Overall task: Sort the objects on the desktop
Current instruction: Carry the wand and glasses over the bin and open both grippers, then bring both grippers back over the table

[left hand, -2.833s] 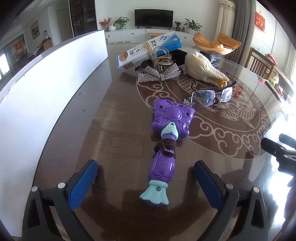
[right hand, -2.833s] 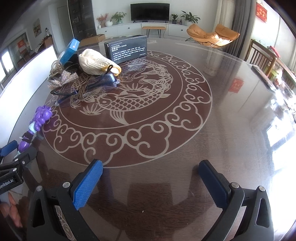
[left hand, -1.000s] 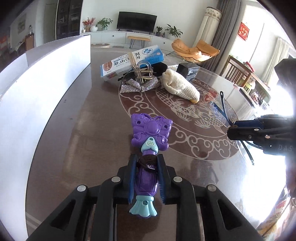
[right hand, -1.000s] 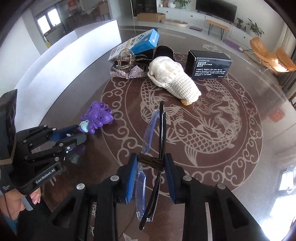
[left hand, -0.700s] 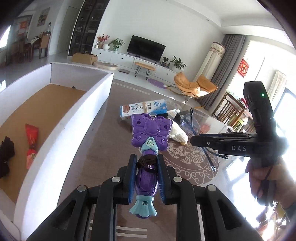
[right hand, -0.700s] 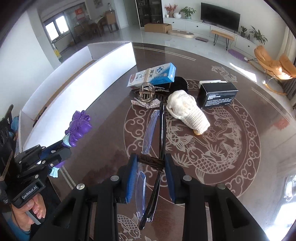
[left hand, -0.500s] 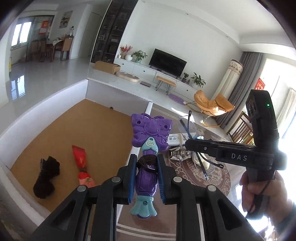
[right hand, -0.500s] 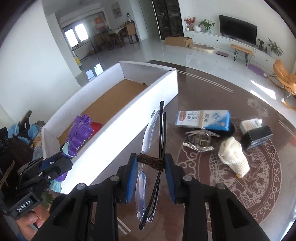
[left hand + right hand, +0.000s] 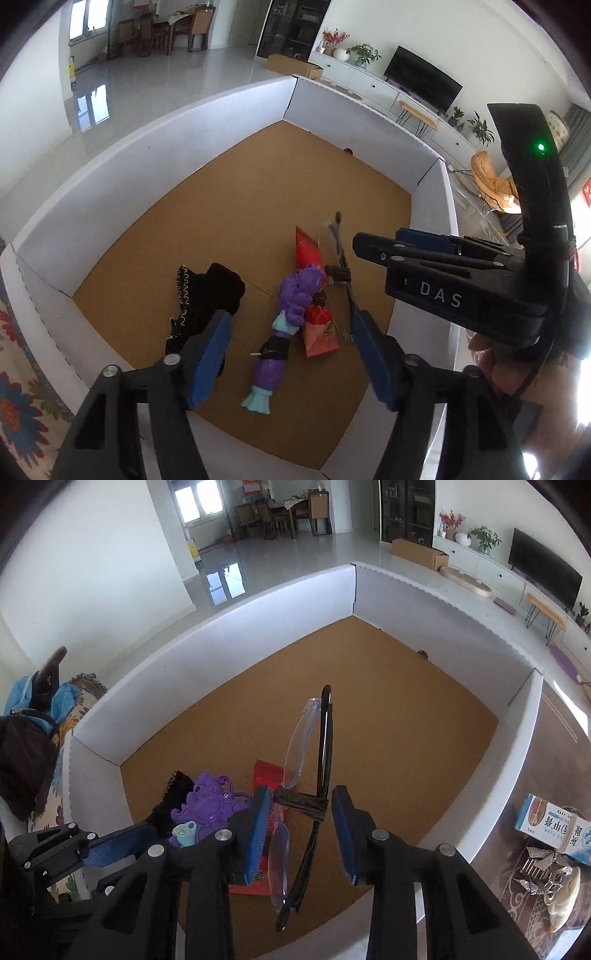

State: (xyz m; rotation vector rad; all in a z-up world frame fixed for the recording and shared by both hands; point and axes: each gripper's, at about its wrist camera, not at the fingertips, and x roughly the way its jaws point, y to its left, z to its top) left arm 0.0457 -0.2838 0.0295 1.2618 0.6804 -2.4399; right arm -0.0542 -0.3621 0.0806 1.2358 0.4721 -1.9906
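purple toy (image 9: pixel 291 317) dropped (in box (image 9: pixel 147 177)), glasses (image 9: pixel 314 775) released

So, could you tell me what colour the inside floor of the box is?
Cork-like tan-brown floor, clearest from the left wrist view.

The box (image 9: pixel 129 192) has smooth matt white card walls and a dull brown cardboard floor. In it the purple butterfly toy (image 9: pixel 291 295) looks like hard glossy plastic, the red packet (image 9: pixel 317 332) shiny foil, and the black cloth (image 9: pixel 207 295) soft and matt. The glasses (image 9: pixel 306 760) have clear glossy plastic lenses, and the gripper pads (image 9: pixel 258 823) are matt blue, finely ribbed.
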